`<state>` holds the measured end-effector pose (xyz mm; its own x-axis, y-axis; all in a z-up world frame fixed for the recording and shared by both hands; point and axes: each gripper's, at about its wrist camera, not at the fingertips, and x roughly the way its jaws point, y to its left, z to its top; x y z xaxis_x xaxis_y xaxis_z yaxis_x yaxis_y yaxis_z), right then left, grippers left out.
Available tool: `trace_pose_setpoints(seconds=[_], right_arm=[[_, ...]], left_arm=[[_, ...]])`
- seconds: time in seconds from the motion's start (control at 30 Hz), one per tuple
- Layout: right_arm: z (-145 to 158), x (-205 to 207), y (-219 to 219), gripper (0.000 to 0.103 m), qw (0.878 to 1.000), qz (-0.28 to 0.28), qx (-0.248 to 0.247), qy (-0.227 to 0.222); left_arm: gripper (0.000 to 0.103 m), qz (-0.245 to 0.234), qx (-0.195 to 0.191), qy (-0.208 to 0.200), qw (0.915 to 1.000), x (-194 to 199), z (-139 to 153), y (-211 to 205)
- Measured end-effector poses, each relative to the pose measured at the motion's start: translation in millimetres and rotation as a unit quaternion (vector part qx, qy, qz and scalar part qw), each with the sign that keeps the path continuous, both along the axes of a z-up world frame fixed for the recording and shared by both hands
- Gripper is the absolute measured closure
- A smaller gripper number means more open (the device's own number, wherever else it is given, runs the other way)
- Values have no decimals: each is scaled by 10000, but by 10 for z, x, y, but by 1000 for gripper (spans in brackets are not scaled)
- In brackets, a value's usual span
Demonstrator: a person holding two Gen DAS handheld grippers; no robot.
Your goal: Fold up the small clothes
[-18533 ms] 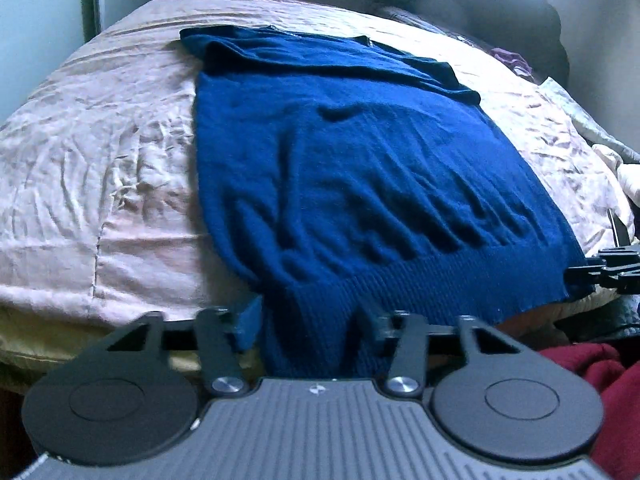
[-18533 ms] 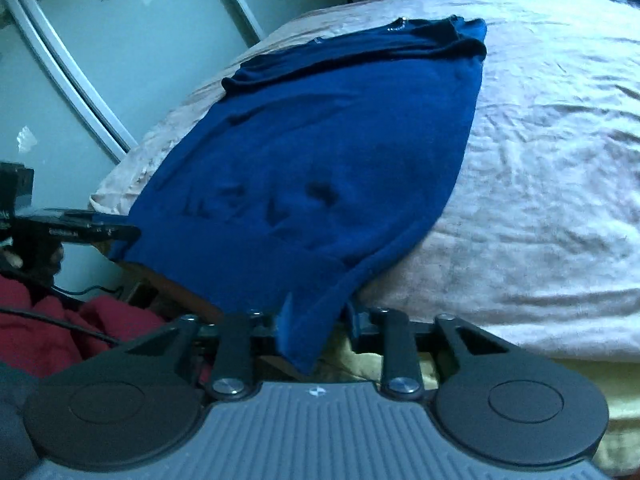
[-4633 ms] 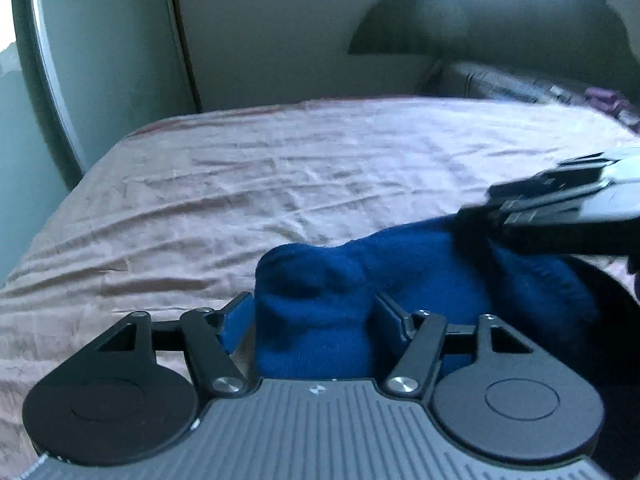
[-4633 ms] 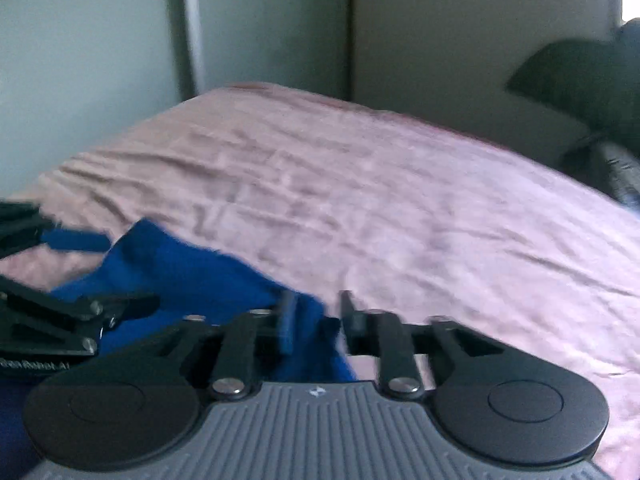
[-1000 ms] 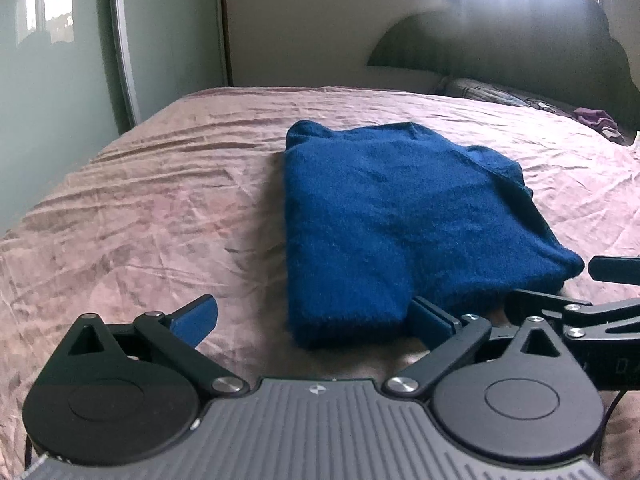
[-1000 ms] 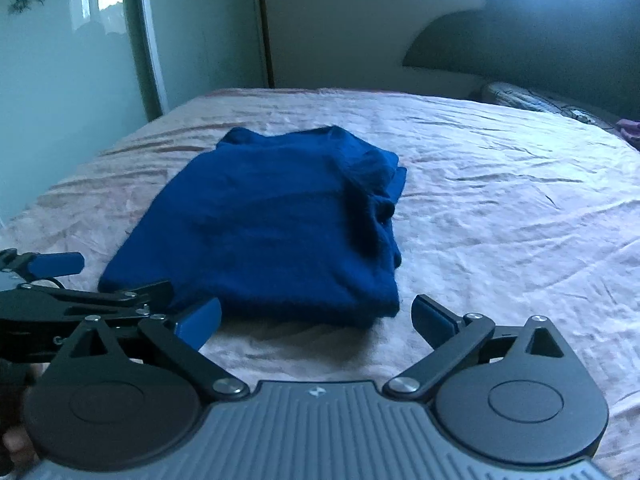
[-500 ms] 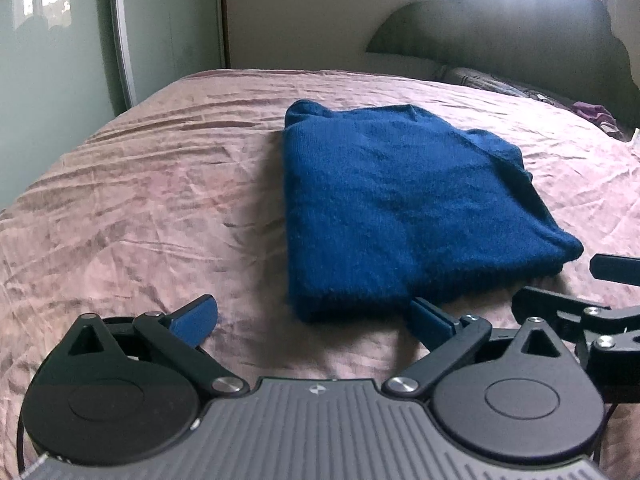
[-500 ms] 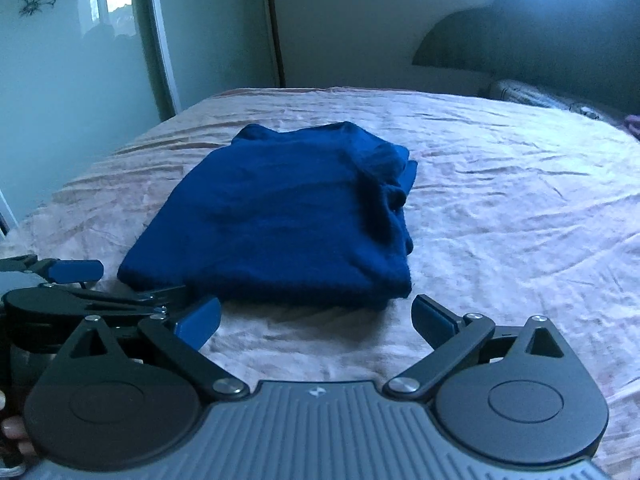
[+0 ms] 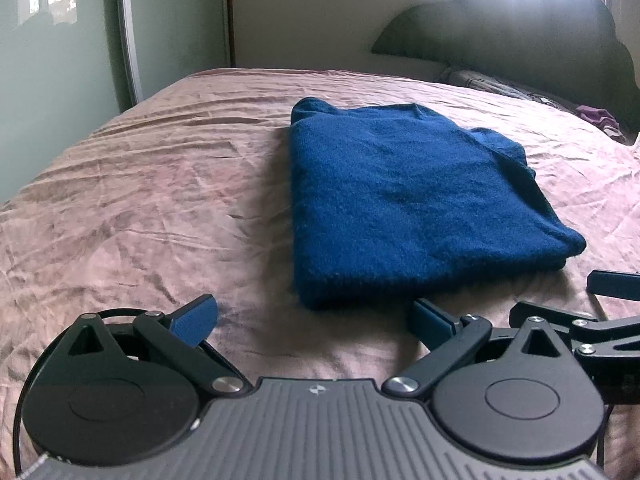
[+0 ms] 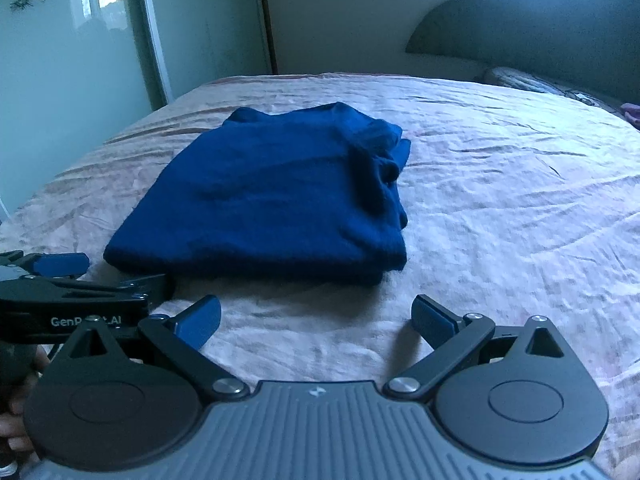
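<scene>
A dark blue knitted sweater (image 9: pixel 400 196) lies folded into a thick rectangle on the pink bedspread (image 9: pixel 160 208). In the right wrist view the same sweater (image 10: pixel 272 196) shows a bunched sleeve along its right side. My left gripper (image 9: pixel 312 318) is open, just short of the sweater's near edge, holding nothing. My right gripper (image 10: pixel 316 318) is open too, a little back from the fold, nothing between its blue pads. Each gripper appears at the edge of the other's view: the right gripper (image 9: pixel 612 308) at the right, the left gripper (image 10: pixel 80 284) at the left.
A dark curved headboard (image 9: pixel 520 40) stands at the far right with a pillow (image 9: pixel 492 84) below it. A glass sliding door (image 10: pixel 80 60) runs along the left wall. Wrinkled bedspread (image 10: pixel 520 200) spreads to both sides of the sweater. Fingers of a hand (image 10: pixel 16 432) show bottom left.
Both grippers have drawn back slightly from the folded sweater and stay open; the sweater itself has not moved.
</scene>
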<state>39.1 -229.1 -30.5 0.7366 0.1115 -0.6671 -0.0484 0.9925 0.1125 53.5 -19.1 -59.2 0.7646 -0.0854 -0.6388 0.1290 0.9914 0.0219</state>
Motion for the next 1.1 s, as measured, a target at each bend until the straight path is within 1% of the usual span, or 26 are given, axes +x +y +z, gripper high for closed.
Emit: trace_pose_setpoints(seconds=[0.17,0.57,0.97,1.1], right_arm=[[-44,4,8,1,10000,-28,-80,38],[-98,-11,53,0,9997,-62,-218,-53],[-104,-56,0,0,9998,-85,-64,-148],[-100,-83,-8,0,9995,-125,-241,-140]], left_arm=[[0,-5,-11,-6,10000,-5,-5,15],[0,-17,-7,-132,9999,-87,-18,30],[0,-26,-9,-172,9998,-140,-27,132],[0,16,1,-182,9998,-157,-27,160]])
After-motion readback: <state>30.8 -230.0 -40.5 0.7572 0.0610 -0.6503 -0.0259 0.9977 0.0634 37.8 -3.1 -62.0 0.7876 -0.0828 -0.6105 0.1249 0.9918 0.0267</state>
